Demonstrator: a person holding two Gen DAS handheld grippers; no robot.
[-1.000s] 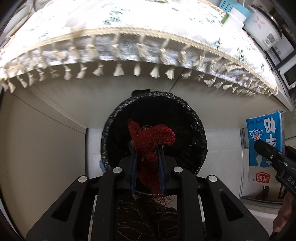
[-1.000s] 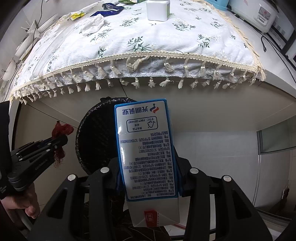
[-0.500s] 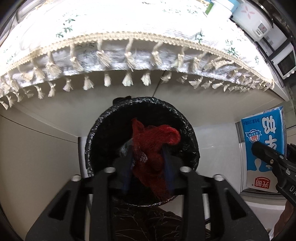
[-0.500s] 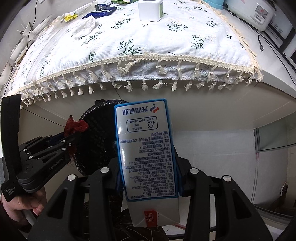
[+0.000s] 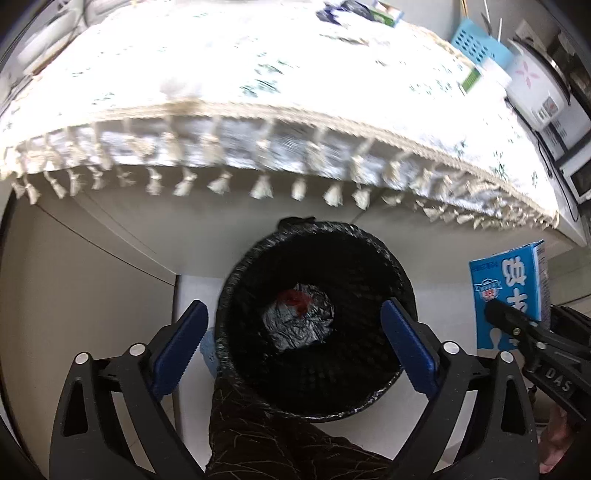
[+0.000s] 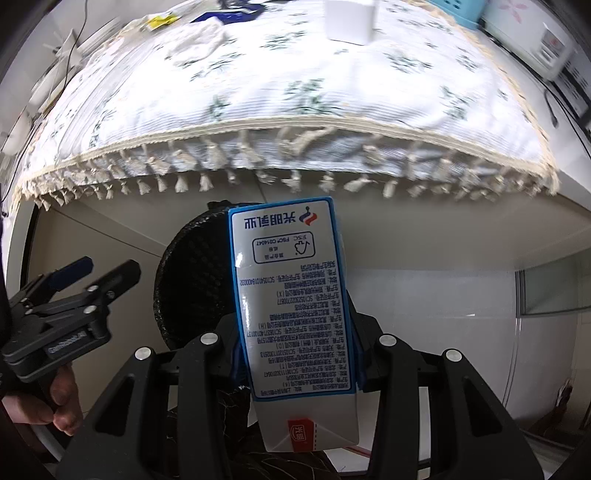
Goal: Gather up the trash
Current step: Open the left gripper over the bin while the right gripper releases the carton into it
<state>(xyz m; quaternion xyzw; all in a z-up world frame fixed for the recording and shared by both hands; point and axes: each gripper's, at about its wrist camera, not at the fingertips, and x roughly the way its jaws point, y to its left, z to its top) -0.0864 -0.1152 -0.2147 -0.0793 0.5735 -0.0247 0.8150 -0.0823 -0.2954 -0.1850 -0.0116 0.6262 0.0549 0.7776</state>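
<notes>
My left gripper (image 5: 293, 308) hangs over the black bag-lined bin (image 5: 369, 387), its jaws opening wide with nothing between them. A red mesh net (image 5: 295, 299) lies at the bottom of the bin on crumpled silvery trash. My right gripper (image 6: 295, 332) is shut on a blue-and-white milk carton (image 6: 291, 302), held upside down beside the bin (image 6: 192, 288). In the left wrist view that carton (image 5: 509, 295) shows at the right, just outside the bin's rim. The left gripper (image 6: 96, 273) appears at the left of the right wrist view.
A table with a white flowered, tasselled cloth (image 5: 258, 122) overhangs the bin. On the cloth lie a crumpled tissue (image 6: 199, 40), a white box (image 6: 351, 18) and blue and yellow wrappers (image 6: 236, 11). A rice cooker (image 5: 532, 81) and a blue basket (image 5: 476, 40) stand at the far right.
The left jaws have opened and the red mesh net has dropped from them into the bin. The right gripper has carried the carton closer to the bin.
</notes>
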